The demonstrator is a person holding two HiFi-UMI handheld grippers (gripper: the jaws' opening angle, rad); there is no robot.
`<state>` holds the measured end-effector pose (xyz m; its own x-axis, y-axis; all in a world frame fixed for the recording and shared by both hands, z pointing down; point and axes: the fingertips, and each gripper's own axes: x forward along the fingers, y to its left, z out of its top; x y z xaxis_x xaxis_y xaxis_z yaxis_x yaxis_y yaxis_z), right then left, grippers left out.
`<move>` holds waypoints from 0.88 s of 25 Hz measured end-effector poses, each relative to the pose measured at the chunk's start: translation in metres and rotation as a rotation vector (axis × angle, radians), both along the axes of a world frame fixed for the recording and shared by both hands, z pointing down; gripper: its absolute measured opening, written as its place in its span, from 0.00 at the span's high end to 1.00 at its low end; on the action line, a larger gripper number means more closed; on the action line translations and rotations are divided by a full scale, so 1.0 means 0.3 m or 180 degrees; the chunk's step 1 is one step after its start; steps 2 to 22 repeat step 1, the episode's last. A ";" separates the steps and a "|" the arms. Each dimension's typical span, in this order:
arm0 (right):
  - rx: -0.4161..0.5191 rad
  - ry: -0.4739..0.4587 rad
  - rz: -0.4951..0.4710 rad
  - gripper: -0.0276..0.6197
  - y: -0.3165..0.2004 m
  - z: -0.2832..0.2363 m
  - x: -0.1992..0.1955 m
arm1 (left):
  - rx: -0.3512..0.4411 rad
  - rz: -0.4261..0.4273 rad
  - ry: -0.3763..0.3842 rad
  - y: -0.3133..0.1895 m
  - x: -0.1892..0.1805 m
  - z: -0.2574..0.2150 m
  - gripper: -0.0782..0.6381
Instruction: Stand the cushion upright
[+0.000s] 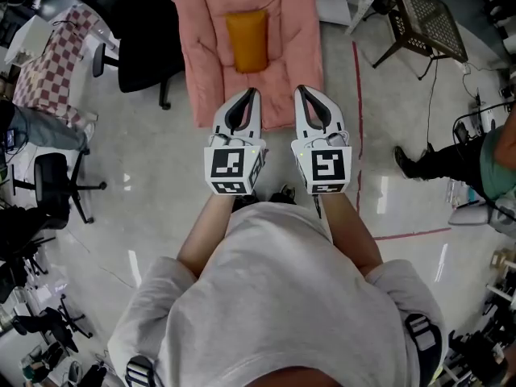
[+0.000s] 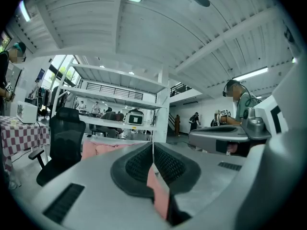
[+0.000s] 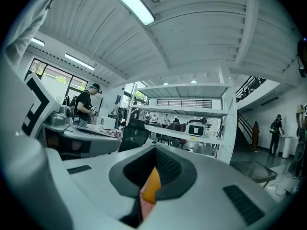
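An orange cushion (image 1: 246, 41) lies flat on a pink quilted pad (image 1: 201, 63) on the floor ahead of me. My left gripper (image 1: 250, 93) and right gripper (image 1: 300, 91) are held side by side near the pad's front edge, pointing toward it. Both are shut with nothing between their jaws, and neither touches the cushion. In the left gripper view the left gripper (image 2: 153, 145) has its jaws together, with a strip of the pink pad (image 2: 96, 149) beyond. In the right gripper view the right gripper (image 3: 156, 147) is also shut, and a sliver of the orange cushion (image 3: 152, 188) shows below the jaws.
A black office chair (image 1: 149, 39) stands just left of the pad, and another chair (image 1: 52, 188) further left. A checkered cloth (image 1: 52, 51) covers a table at the far left. A brown mesh table (image 1: 427, 14) and a person (image 1: 476, 164) are on the right, past a red floor line (image 1: 357, 135).
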<state>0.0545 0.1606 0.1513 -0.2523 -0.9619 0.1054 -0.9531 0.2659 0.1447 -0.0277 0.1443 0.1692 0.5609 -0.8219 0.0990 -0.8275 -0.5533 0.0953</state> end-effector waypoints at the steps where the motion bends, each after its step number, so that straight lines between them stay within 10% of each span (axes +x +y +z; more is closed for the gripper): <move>1: -0.0008 -0.0004 0.0004 0.95 -0.002 -0.001 -0.003 | -0.0008 0.0007 0.0000 -0.003 0.000 -0.001 0.86; 22: -0.0008 -0.0004 0.0004 0.95 -0.002 -0.001 -0.003 | -0.0008 0.0007 0.0000 -0.003 0.000 -0.001 0.86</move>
